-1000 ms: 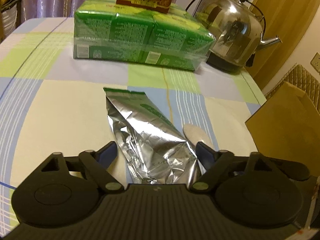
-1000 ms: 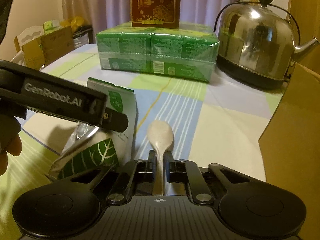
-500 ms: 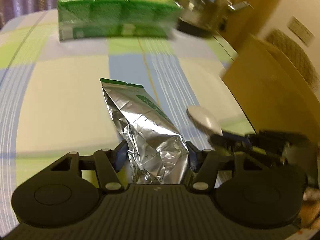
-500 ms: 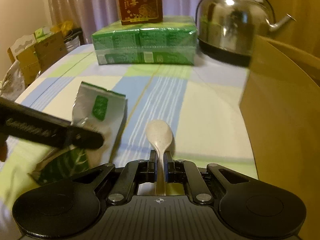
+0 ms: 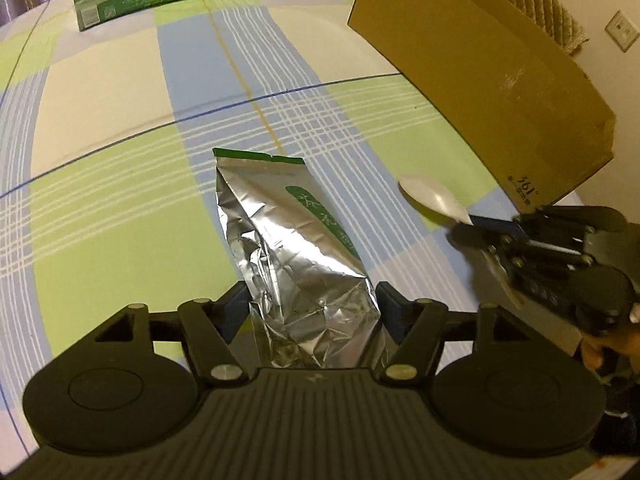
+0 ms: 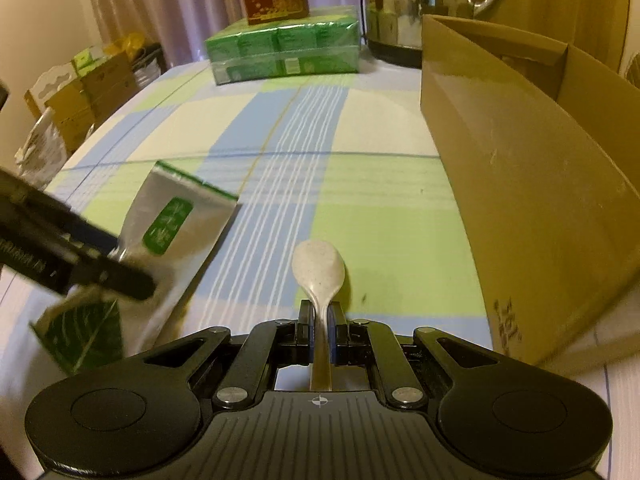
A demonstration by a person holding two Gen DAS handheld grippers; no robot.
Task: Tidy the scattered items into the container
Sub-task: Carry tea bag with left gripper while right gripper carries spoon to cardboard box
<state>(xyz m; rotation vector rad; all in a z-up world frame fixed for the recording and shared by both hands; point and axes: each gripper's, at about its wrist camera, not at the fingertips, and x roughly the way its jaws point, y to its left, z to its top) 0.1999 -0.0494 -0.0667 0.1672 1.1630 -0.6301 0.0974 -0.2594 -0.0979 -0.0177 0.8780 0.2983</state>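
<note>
Now both tools loaded: left gripper (image 5: pixel 312 304) clamped on crinkled silver foil pouch (image 5: pixel 296 256) above checked tablecloth (image 5: pixel 120 184); right gripper (image 6: pixel 320 330) pinched narrow on pale speckled spoon (image 6: pixel 318 270), beside open brown cardboard box (image 6: pixel 520 184).

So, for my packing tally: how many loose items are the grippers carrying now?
2. The foil pouch sits in the left gripper; the white spoon is clamped in the right gripper, beside the cardboard box. More may lie out of view.
</note>
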